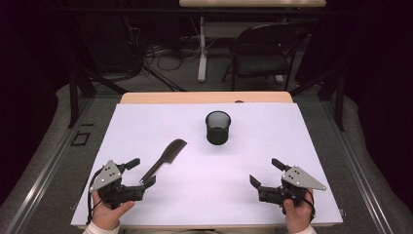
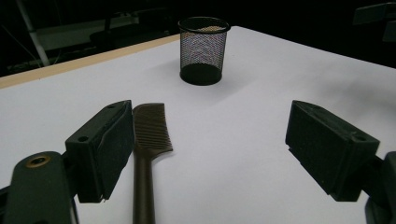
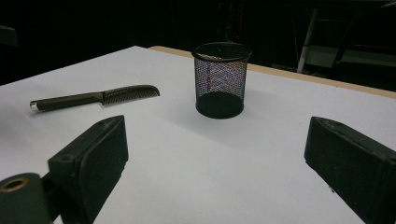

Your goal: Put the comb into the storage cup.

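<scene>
A dark comb (image 1: 165,158) lies flat on the white table (image 1: 243,146), left of the middle, teeth end pointing away toward the far right. Behind it, at mid-table, a black mesh cup (image 1: 217,127) stands upright and looks empty. My left gripper (image 1: 141,172) is open at the near left, held in a hand. The comb (image 2: 148,140) has its handle between the jaws, close beside the left fingertip (image 2: 109,142); the cup (image 2: 203,50) stands beyond. Near the front right, my right gripper (image 1: 266,171) is open and holds nothing. It faces the cup (image 3: 220,79) and the comb (image 3: 95,98).
The table's wooden far edge (image 1: 204,97) runs behind the white sheet. A black folding chair (image 1: 263,48), a white desk leg (image 1: 202,46) and floor cables (image 1: 160,53) lie beyond it. Bare white surface stretches between the grippers and around the cup.
</scene>
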The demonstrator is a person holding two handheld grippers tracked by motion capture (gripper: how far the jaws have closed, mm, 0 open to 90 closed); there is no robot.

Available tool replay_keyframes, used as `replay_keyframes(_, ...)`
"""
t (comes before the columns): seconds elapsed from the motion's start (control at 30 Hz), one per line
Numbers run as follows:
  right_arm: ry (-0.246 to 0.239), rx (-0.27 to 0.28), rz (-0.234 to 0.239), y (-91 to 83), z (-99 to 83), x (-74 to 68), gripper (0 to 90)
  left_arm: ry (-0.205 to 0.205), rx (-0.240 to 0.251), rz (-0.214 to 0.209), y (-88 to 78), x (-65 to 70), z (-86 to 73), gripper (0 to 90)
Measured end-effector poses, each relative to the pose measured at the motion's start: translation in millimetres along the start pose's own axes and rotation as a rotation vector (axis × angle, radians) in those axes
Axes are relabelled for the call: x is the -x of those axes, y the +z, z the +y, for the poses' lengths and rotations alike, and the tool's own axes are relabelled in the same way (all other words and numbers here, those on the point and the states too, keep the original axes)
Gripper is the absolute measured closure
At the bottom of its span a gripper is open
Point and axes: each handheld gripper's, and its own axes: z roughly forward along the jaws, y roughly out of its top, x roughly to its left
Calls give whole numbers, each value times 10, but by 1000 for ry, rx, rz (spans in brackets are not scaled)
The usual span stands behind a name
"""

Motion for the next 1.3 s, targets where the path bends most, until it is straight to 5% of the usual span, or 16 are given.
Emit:
replay_keyframes(0.53, 2, -17, 16, 44, -14, 6, 66, -67, -31, -2, -43, -39, 36, 178)
replay_keyframes(1.3, 12, -29, 14, 59, -23, 14, 74, -110, -152, 22, 17, -148, 177, 183)
